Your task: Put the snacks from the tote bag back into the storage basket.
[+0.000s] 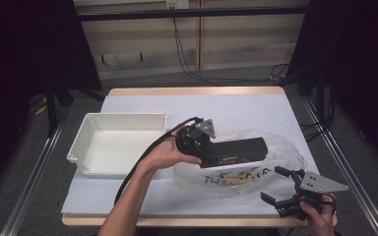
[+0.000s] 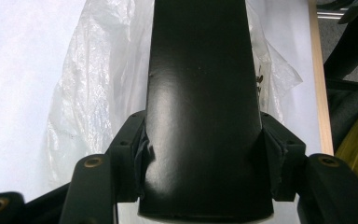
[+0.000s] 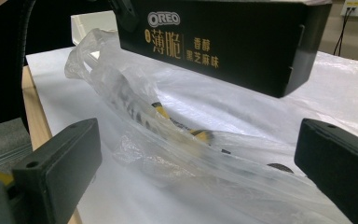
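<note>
- Nearest the high camera, at the table's front right corner, the right gripper [image 1: 281, 186] sits in a hand with its jaws wide apart and nothing between them; in the right gripper view its two black pads stand at either side of the clear plastic bag [image 3: 177, 140] without touching it
- Just beyond, that plastic bag [image 1: 275, 152] lies crumpled on the white table cover [image 1: 241, 110], yellow and black print showing through it
- Above the bag, the left gripper [image 1: 211, 150] is clamped on one end of a long black cookie box [image 1: 238, 151]; in the left gripper view both pads press the box's [image 2: 200, 107] sides, and the box hangs clear of the bag
- Left of the hand, a white tray [image 1: 120, 120] rests on the table
- Farther back, cables [image 1: 187, 59] trail across the grey floor
</note>
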